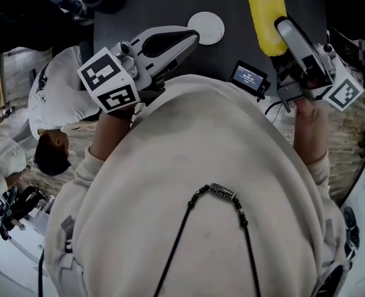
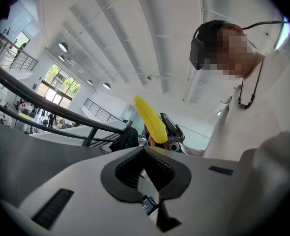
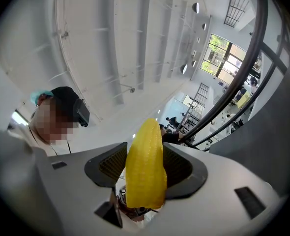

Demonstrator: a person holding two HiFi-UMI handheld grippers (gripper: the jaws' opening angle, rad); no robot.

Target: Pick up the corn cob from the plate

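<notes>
The yellow corn cob [image 1: 265, 11] is up off the table, its lower end clamped in my right gripper [image 1: 276, 31], which is shut on it. In the right gripper view the corn cob [image 3: 145, 173] stands between the two dark pads and points at the ceiling. The white plate [image 1: 206, 28] lies bare on the dark table [image 1: 145, 5]. My left gripper [image 1: 192, 37] is shut on nothing, its tips just left of the plate. The left gripper view shows its closed gripper [image 2: 145, 151] tilted upward, with the corn cob [image 2: 150, 118] beyond it.
A small black device with a lit screen [image 1: 249, 76] sits at the table's near edge, between the two grippers. A person in white [image 1: 59, 98] stands to the left of the table. My torso fills the lower part of the head view.
</notes>
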